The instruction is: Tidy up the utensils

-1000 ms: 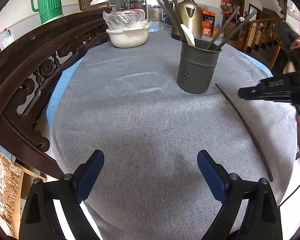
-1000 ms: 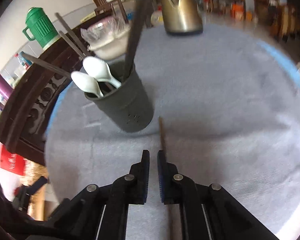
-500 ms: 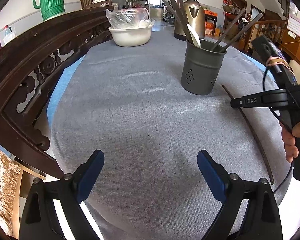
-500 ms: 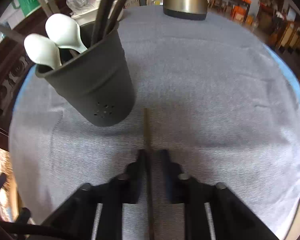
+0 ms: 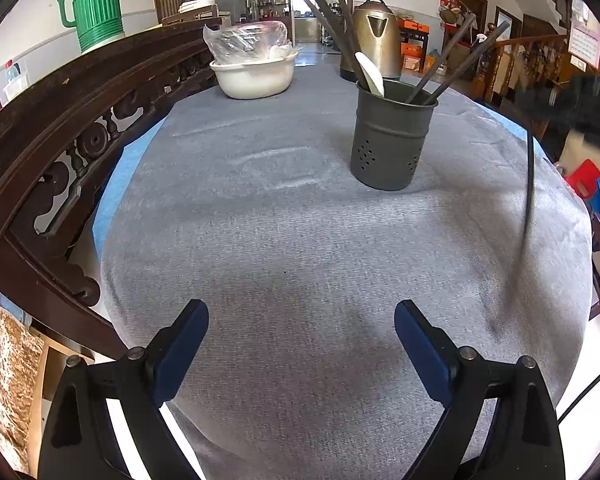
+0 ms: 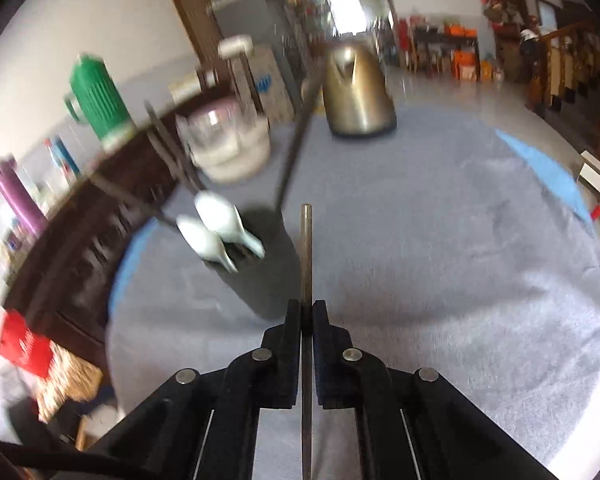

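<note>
— What do the two tools look like?
— The left gripper (image 5: 300, 344) is black, with blue pads (image 5: 182, 346) and silver screws.
— And the other?
— The right gripper (image 6: 307, 314) is black too, silver screws, a black cable at seven o'clock.

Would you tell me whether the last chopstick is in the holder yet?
Not yet: the chopstick is clamped in the right gripper, outside the holder.

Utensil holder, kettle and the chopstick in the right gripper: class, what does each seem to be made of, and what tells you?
Utensil holder: likely metal with a matt dark grey finish; thin rolled rim and punched holes.
Kettle: polished, brass-toned metal, probably steel; it mirrors the room.
Chopstick, clamped in the right gripper: dark brown, dull, perhaps wood or bamboo; blur leaves it open.
</note>
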Demonstrator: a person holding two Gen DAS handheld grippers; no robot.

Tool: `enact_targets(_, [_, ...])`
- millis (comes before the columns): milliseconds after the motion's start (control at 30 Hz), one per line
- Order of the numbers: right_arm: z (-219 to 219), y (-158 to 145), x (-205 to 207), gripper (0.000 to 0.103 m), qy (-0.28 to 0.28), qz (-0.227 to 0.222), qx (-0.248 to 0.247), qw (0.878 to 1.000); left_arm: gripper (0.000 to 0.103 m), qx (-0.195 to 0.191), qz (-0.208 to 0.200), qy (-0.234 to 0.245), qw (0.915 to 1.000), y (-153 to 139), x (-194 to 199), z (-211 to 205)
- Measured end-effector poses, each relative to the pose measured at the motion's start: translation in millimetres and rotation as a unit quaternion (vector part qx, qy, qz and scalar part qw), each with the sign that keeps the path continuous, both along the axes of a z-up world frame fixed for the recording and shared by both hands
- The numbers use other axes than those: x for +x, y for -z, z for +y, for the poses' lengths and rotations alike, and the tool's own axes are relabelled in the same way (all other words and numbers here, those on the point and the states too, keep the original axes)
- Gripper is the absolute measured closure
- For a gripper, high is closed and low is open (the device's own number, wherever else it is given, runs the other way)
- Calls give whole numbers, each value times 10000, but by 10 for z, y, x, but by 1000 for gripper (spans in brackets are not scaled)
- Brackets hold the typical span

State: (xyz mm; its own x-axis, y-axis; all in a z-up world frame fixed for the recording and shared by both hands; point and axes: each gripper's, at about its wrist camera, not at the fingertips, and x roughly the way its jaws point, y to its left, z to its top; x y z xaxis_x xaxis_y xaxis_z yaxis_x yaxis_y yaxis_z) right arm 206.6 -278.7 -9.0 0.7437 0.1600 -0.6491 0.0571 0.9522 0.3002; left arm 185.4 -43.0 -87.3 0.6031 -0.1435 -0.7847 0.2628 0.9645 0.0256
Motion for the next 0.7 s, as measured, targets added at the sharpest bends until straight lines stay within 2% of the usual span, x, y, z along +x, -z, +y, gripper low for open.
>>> enact_targets(167, [-62,-518,-63,98,214,-1063,475,9930,9,6,-18,18,10000,-10,-14,-16])
enact_targets(333, [46,-1117,-113,98,397,-2055,477,9767,9,-5,-6,22,10000,-8,-7,-10])
enact_targets(433, [201,-1297,27,98,479,-2284,209,9722,9,-35,3,-8,10000,-9,5,12])
enact_targets(600, [299,-1300,406,98,569,-2159,171,9746,9,-68,21,-42,10000,5,29,49])
enact_targets(700, [338,-1273,547,98,709,-2180,-47,9734,9,-91,40,-60,9999,16,45,69])
